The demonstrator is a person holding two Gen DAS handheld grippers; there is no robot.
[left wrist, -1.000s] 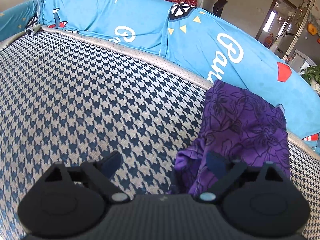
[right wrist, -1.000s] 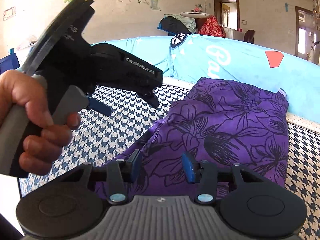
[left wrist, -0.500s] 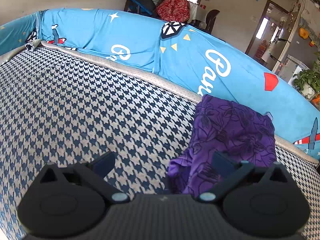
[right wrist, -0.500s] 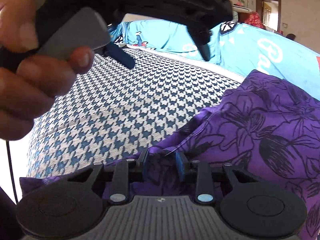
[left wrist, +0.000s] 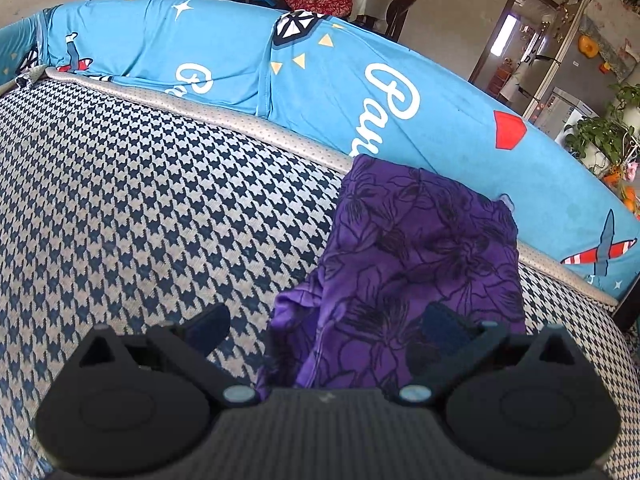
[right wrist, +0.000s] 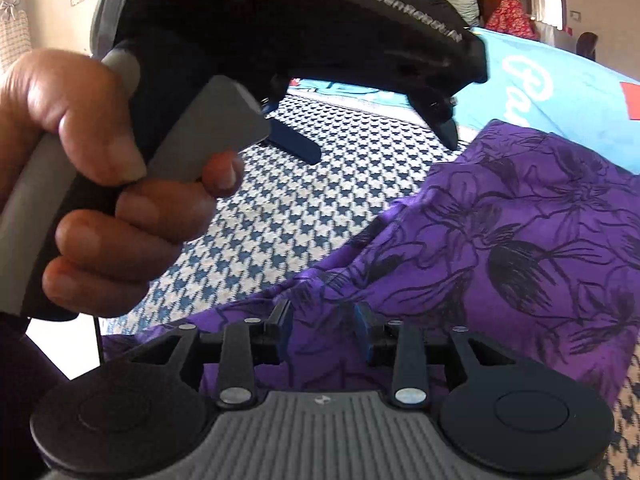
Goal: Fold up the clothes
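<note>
We had one thing to fold: a purple garment with a dark flower print [left wrist: 420,248]. It lay on the houndstooth cushion [left wrist: 140,200] of the sofa, its far edge against the blue cover [left wrist: 320,92] of the backrest, its near part bunched and rumpled towards us.

The left gripper [left wrist: 324,320] had its jaws spread wide. The near, rolled edge of the garment sat between them, closer to the right jaw, but no pad touched it — this gripper held nothing. In the right wrist view it hung above the cushion, in the person's hand [right wrist: 100,184].

The right gripper [right wrist: 322,330] had its jaws close together and they were opening a little. The purple cloth lay between and under them; the pads seemed not to press on it, though the folds hid the contact partly.

We judged the cloth to be thin, light and very soft. It would not keep any shape, it would hang and slide when lifted, and a fold of it could slip out of a loose pinch. It was not fragile. We thought the good places to take hold were the edges or corners of one layer — for example the rolled hem just ahead of the left jaws — and not the middle of the heap, where the jaws would catch several layers together.
</note>
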